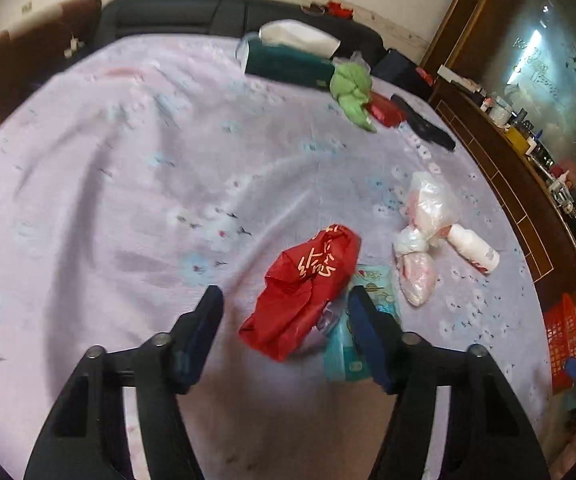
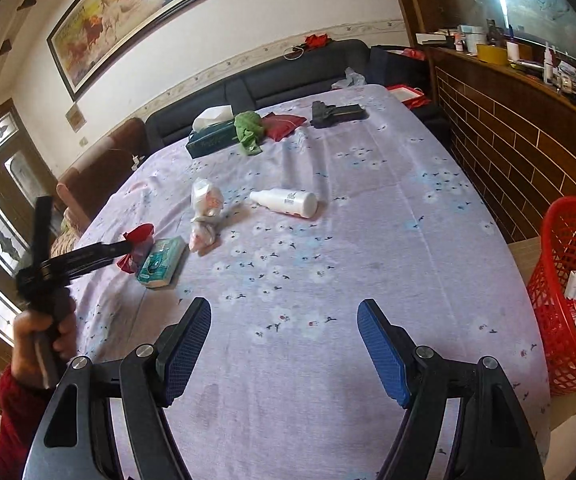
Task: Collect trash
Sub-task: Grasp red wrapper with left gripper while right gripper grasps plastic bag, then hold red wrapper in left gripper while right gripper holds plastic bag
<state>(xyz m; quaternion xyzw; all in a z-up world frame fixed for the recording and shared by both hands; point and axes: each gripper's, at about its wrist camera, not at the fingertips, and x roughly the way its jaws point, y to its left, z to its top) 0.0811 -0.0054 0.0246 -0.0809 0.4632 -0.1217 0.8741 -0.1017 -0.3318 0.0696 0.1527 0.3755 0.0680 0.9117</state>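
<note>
From the left wrist, the left gripper [image 1: 283, 300] hangs over the red bag [image 1: 304, 288]. Its fingers are spread, not squeezing yet. A teal tissue pack [image 1: 376, 292] sits just beside the red bag.

From the right wrist, the right gripper [image 2: 283, 320] is spread wide and holds nothing. The red basket [image 2: 568, 296] waits far from the red bag, by the table edge.

I think grabbing the red bag is the step now. Next, close on it.
</note>
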